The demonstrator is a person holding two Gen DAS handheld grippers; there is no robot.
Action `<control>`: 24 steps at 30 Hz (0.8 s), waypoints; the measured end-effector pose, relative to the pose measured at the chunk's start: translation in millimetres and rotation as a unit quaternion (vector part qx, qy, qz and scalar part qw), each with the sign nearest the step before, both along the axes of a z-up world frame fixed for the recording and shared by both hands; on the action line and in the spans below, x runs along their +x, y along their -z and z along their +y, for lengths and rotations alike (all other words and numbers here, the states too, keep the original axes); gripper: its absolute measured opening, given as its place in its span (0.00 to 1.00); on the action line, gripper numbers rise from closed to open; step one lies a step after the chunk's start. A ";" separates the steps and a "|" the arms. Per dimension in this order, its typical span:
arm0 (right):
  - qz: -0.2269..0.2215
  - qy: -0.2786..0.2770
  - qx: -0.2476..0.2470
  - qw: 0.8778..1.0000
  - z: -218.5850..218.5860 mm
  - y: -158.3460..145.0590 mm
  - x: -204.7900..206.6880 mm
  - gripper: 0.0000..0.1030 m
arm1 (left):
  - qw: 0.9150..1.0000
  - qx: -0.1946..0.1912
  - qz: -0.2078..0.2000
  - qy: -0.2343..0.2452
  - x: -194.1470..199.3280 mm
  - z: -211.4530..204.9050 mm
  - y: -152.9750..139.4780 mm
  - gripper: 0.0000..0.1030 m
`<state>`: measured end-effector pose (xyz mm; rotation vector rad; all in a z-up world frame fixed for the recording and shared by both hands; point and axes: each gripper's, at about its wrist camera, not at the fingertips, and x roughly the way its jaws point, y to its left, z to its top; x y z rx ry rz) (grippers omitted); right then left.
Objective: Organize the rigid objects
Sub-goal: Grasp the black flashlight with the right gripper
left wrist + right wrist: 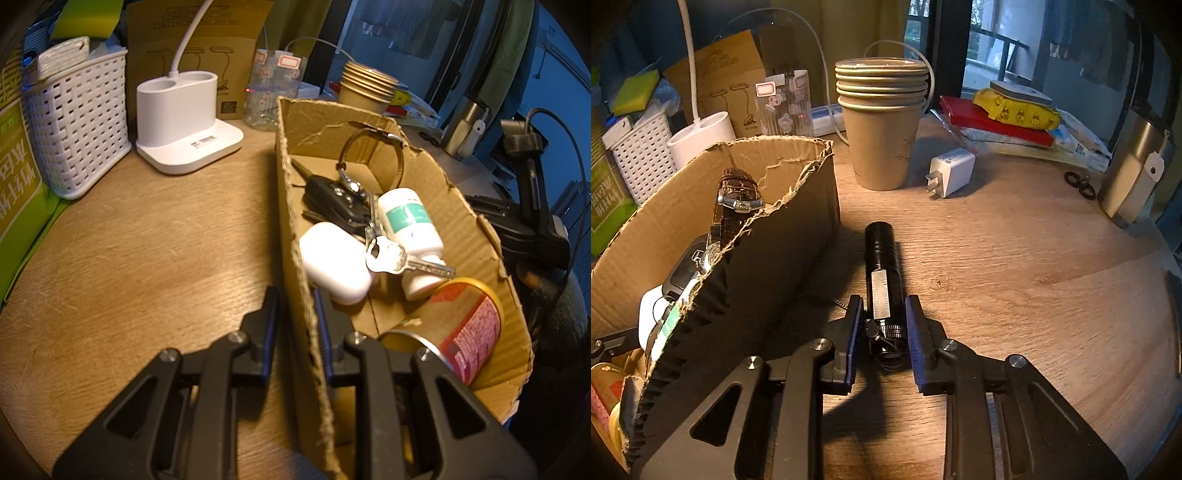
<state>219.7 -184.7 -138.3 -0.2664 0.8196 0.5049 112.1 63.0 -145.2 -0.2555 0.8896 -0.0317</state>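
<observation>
A torn cardboard box [476,236] holds a watch [369,155], a car key [336,201], a white earbud case [334,262], a white pill bottle [412,221], keys [391,256] and a tin can [458,328]. My left gripper [295,314] is shut on the box's near wall [291,206]. In the right wrist view a black flashlight [882,266] lies on the wooden table [1034,277] beside the box [798,229]. My right gripper [882,317] straddles its rear end, jaws close around it and touching its sides.
A stack of paper cups [882,129], a white charger plug [951,171], a steel flask [1134,170] and books [997,122] stand behind the flashlight. A white lamp base [181,118] and a white basket [77,122] stand left of the box.
</observation>
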 end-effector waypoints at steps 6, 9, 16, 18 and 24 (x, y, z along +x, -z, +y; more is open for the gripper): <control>-0.021 0.007 0.009 1.000 -6.5 -10.7 -8.4 0.23 | 1.000 0.000 0.000 0.000 0.0 0.0 0.0 0.20; -0.035 0.007 0.010 0.999 -7.7 -19.9 -13.1 0.23 | 1.000 0.000 0.000 0.000 -0.1 0.4 -0.1 0.20; -0.077 0.001 0.001 0.997 -3.4 -44.1 -27.4 0.21 | 1.000 0.000 0.000 0.000 0.0 -0.1 -0.1 0.20; -0.084 -0.001 0.000 0.996 -2.4 -48.3 -30.4 0.21 | 1.000 0.000 0.000 0.000 -0.1 0.0 -0.1 0.20; -0.102 -0.004 -0.003 0.995 -0.7 -59.7 -37.7 0.20 | 1.000 0.000 0.000 0.000 -0.1 -0.1 -0.1 0.20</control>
